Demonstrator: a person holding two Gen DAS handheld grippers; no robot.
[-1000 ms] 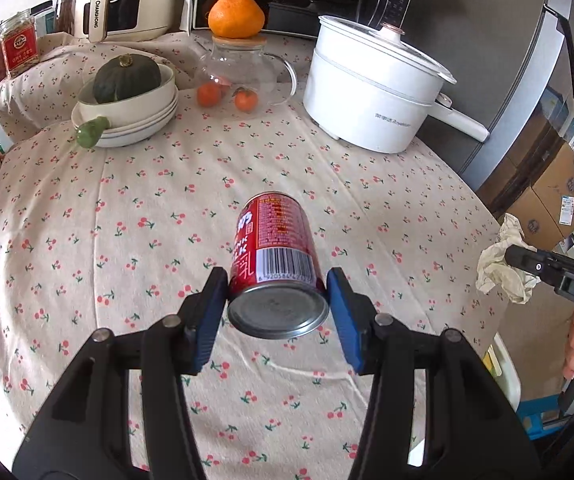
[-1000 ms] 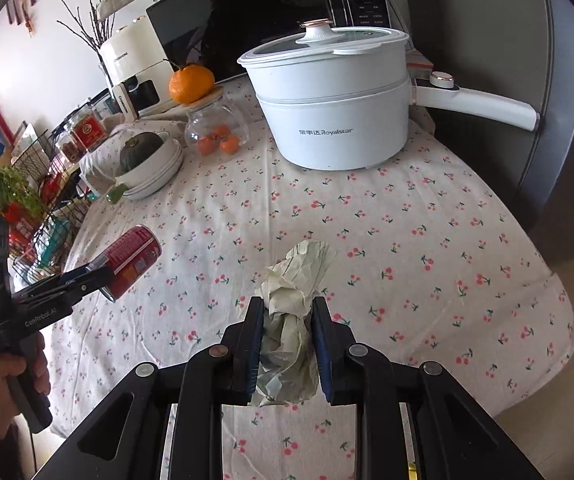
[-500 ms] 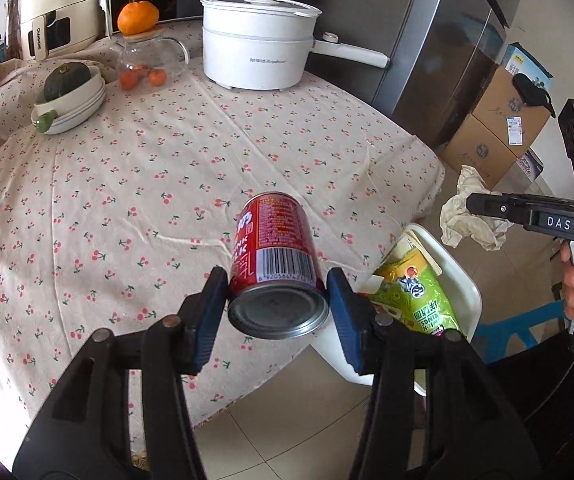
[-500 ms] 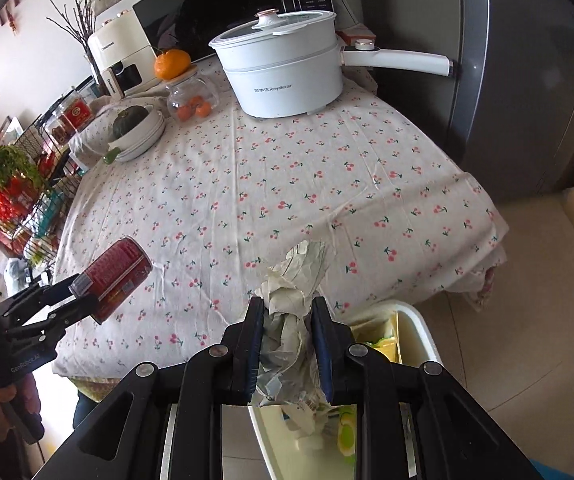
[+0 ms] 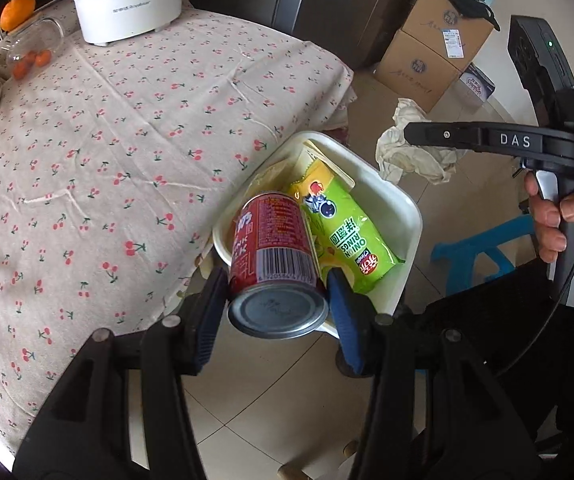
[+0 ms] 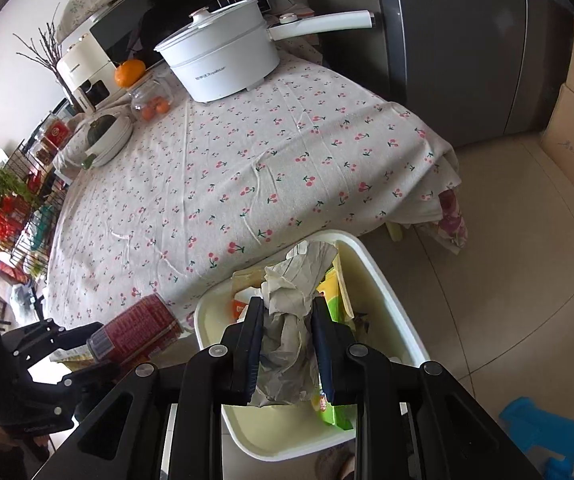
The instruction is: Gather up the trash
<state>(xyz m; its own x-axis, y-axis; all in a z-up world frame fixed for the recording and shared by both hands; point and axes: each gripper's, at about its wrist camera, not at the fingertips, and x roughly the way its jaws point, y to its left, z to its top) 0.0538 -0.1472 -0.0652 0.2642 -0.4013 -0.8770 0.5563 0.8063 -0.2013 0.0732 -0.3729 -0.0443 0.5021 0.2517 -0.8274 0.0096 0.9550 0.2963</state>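
My left gripper [image 5: 277, 300] is shut on a red can [image 5: 273, 248] and holds it over the near rim of the white trash bin [image 5: 403, 204]. The bin stands on the floor beside the table and holds a green onion-rings packet [image 5: 347, 232]. My right gripper [image 6: 287, 320] is shut on a crumpled paper wad [image 6: 291, 300] and holds it above the same bin [image 6: 387, 288]. In the left wrist view the right gripper [image 5: 411, 134] and wad [image 5: 411, 152] hang just right of the bin. In the right wrist view the can [image 6: 135, 332] and left gripper [image 6: 95, 340] are left of the bin.
The table with the cherry-print cloth [image 6: 247, 160] carries a white electric pot [image 6: 223, 60], a glass jar with small oranges [image 6: 151, 100] and a bowl with a squash [image 6: 107, 136]. Cardboard boxes [image 5: 431, 52] and a blue stool [image 5: 483, 252] stand on the floor.
Both grippers have moved off the table toward its edge and down over the trash bin, still holding the can and the paper wad.
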